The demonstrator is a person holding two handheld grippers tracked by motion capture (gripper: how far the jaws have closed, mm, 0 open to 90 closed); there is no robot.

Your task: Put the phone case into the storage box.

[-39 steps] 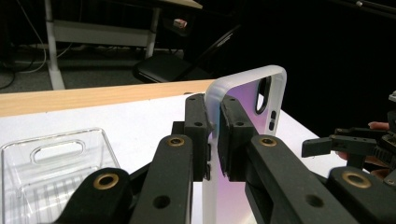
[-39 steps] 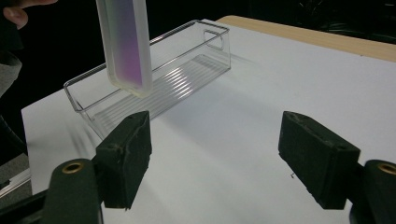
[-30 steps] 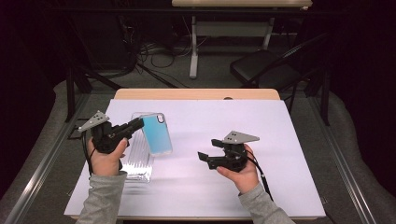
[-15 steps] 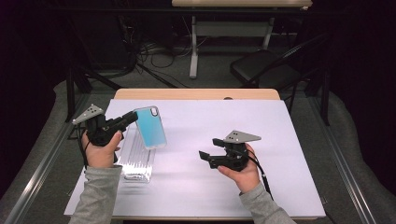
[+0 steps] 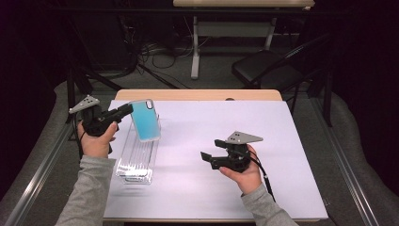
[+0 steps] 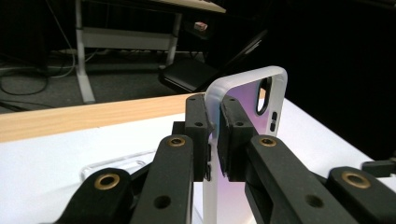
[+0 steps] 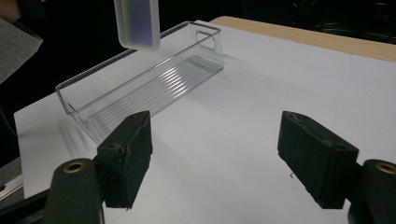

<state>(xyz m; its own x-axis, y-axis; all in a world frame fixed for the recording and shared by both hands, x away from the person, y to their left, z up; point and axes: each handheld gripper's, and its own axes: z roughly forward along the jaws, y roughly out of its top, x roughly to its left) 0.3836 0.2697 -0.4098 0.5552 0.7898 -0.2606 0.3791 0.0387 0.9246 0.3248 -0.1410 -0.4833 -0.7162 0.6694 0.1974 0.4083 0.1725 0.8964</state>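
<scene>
White table (image 5: 301, 141) under dark surroundings. Left gripper (image 5: 126, 109) at nine o'clock, clamped on blue phone case (image 5: 145, 121) held above clear bin (image 5: 136, 157). Right gripper (image 5: 210, 154) at five o'clock, jaws apart, empty.

The left gripper (image 5: 126, 109) is clamping its fingers (image 6: 198, 122) tight; the right gripper (image 5: 210, 149) is hovering, fingers (image 7: 125, 156) spread.

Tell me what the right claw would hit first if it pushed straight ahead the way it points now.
Probably the clear bin. The open right claw points across bare white table toward it, with nothing between. The phone case hangs above the bin in the left claw, likely too high to meet.
</scene>
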